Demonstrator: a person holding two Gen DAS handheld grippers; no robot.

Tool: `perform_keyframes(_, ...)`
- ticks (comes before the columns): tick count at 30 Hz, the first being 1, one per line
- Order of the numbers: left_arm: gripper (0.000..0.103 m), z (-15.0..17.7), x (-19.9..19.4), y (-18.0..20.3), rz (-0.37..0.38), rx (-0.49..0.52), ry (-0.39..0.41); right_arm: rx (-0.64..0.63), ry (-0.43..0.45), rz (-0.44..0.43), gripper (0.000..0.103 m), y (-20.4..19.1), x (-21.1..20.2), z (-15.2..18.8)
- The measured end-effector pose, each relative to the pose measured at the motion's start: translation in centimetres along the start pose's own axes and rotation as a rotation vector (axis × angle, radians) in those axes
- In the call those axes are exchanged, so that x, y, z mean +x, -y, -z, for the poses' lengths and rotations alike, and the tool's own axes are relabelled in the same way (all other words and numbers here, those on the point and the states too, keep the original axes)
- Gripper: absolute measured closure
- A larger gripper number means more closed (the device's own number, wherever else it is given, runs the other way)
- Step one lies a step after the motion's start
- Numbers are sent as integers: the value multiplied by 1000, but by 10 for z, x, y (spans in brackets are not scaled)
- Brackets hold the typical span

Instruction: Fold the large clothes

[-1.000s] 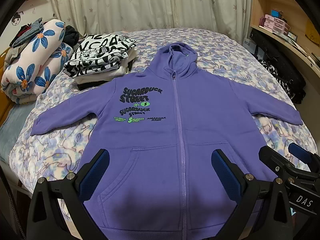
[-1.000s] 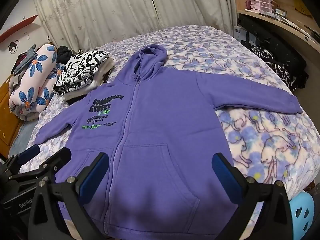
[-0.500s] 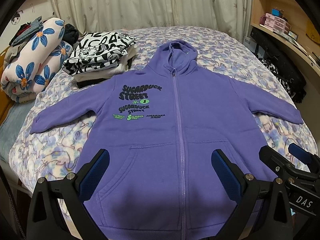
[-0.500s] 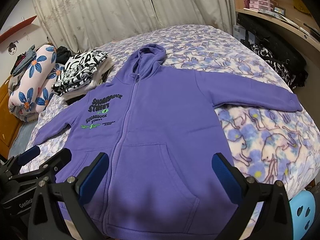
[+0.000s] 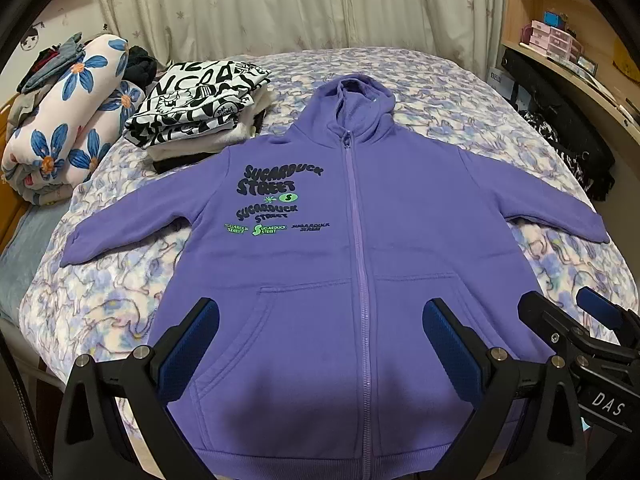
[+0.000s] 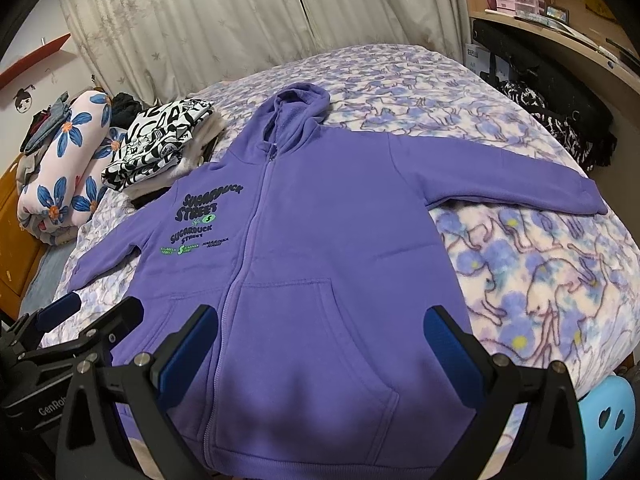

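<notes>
Bed [image 5: 460, 92] with a floral cover is carrying everything. Both claws, left [image 5: 320, 344] and right [image 6: 320, 344], are hovering wide open, gripping nothing, over the hem of a purple hoodie [image 5: 380, 216] lying flat, zipped, sleeves spread.

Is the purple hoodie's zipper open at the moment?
No, the purple hoodie lies flat with its zipper closed up to the hood.
</notes>
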State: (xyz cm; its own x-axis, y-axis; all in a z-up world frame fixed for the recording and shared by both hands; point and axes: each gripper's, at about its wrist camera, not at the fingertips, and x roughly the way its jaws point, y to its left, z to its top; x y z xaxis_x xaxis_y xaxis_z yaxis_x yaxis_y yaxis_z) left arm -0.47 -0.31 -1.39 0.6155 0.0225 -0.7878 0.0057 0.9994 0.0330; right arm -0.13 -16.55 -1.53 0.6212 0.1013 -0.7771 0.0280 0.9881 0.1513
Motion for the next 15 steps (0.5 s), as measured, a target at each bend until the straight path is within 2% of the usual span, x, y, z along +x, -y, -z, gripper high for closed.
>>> perform_keyframes(15,4,-16,7,5,32,-16,-4,3,32,-22,0,5,-2,-17)
